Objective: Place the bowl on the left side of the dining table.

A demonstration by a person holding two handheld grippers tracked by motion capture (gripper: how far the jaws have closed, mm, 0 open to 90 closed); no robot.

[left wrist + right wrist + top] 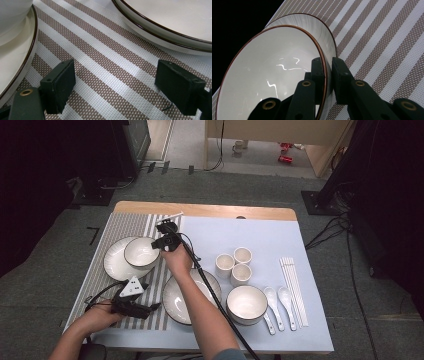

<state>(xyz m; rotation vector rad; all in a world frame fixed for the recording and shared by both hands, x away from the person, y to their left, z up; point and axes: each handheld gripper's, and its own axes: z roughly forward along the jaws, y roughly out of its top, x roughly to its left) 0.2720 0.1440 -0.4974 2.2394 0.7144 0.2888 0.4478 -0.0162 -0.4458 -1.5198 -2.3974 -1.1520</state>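
A white bowl (pixel 140 251) with a dark rim sits over a white plate (pixel 114 263) on the striped mat at the left. My right gripper (pixel 161 243) is shut on the bowl's right rim. In the right gripper view the two black jaws pinch the bowl wall (pixel 274 75) at the right gripper (pixel 327 70), one inside and one outside. My left gripper (pixel 155 307) lies low on the striped mat (pixel 95 285) near the front edge. In the left gripper view the left gripper (pixel 115 82) stands open over bare mat, between the plate (pixel 15 60) and a second plate (pixel 170 22).
A second plate (pixel 172 300) lies under the right forearm. To the right stand three white cups (pixel 234 265), another bowl (pixel 246 304), two spoons (pixel 277 305) and white chopsticks (pixel 294 290) on the blue cloth (pixel 270 235). A cable (pixel 215 295) trails across the table.
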